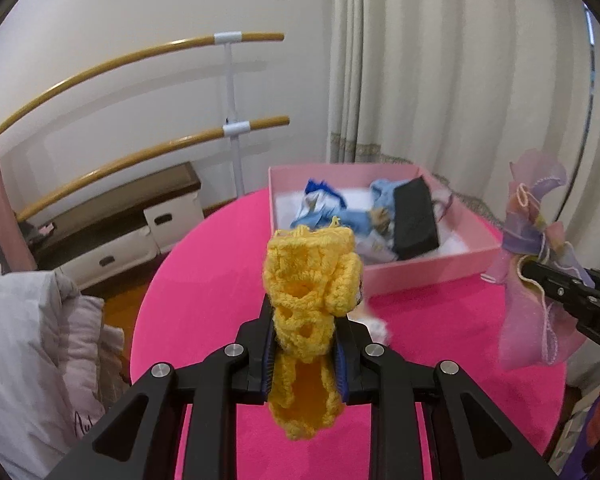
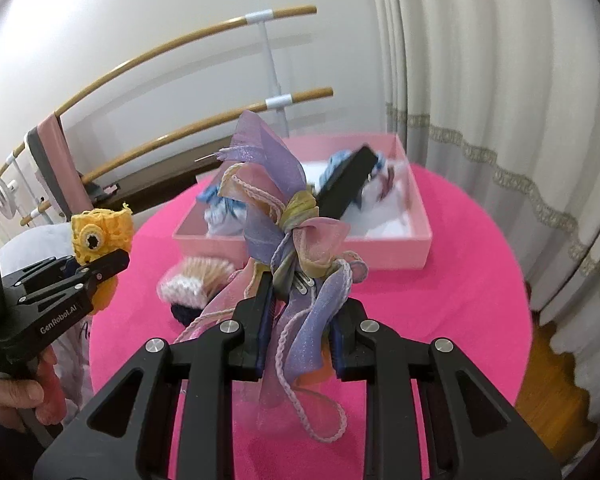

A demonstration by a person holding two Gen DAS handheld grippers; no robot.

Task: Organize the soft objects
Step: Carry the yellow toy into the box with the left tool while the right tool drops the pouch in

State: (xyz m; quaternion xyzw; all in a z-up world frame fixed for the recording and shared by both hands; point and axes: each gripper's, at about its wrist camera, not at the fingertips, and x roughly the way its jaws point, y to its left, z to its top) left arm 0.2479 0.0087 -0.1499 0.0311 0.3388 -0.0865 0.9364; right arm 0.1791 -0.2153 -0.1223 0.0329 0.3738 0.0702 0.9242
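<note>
My left gripper (image 1: 305, 322) is shut on a yellow crochet piece (image 1: 312, 280), held up above the round pink table (image 1: 204, 280). From the right wrist view the same yellow crochet piece (image 2: 100, 232) shows a dark eye, with the left gripper (image 2: 100, 270) at the left edge. My right gripper (image 2: 300, 304) is shut on a sheer purple and pink ribbon bow (image 2: 276, 216) whose cords hang down. That ribbon bow (image 1: 536, 248) hangs at the right of the left wrist view, in the right gripper (image 1: 526, 270). An open pink box (image 1: 432, 270) at the table's far side holds blue fabrics and a black case (image 1: 416, 220).
A knitted beige, white and dark item (image 2: 196, 284) lies on the table in front of the pink box (image 2: 300, 248). Wooden barre rails (image 1: 140, 56) and low white drawers (image 1: 120, 236) stand by the wall. Curtains (image 1: 440, 60) hang behind. Grey bedding (image 1: 32, 340) lies left. A hand (image 2: 16, 396) holds the left gripper.
</note>
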